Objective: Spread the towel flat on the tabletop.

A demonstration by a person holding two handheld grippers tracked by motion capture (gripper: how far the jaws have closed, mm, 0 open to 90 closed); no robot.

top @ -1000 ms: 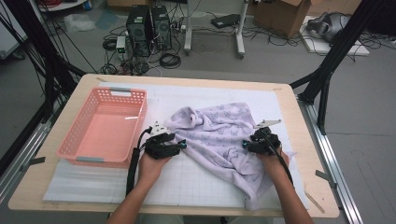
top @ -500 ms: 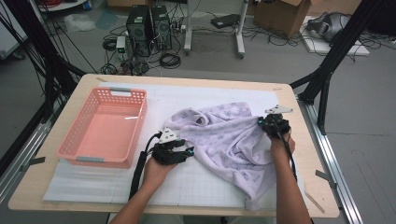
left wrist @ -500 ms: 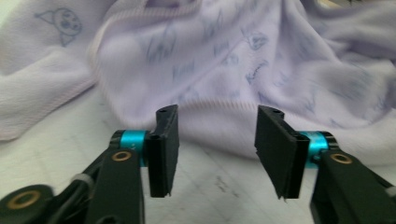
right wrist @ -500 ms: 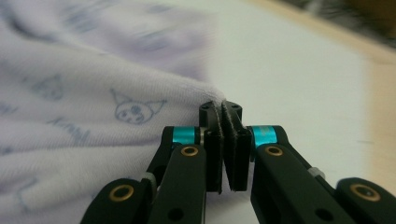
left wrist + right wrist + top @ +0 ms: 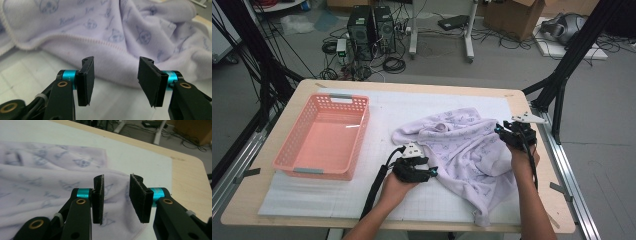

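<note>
A pale lilac cloth (image 5: 467, 147) with small blue prints lies rumpled on the right half of the white mat. My left gripper (image 5: 431, 172) sits low at the cloth's near left edge. In the left gripper view its jaws stand apart (image 5: 115, 80), having just been opening, with the pink-stitched hem (image 5: 75, 40) ahead and nothing between them. My right gripper (image 5: 501, 131) hovers over the cloth's far right corner. Its jaws (image 5: 116, 197) have just been opening too; the cloth's corner (image 5: 117, 182) lies under them and the pads do not press it.
A pink plastic basket (image 5: 294, 162) with nothing in it stands on the left of the mat. The wooden table edge (image 5: 557, 195) runs close to my right hand. Black frame legs, computers and cables stand on the floor beyond the table.
My right gripper moved away and to the right, pulling the cloth's corner out toward the table's right edge. My left gripper slid right along the near edge of the cloth.
</note>
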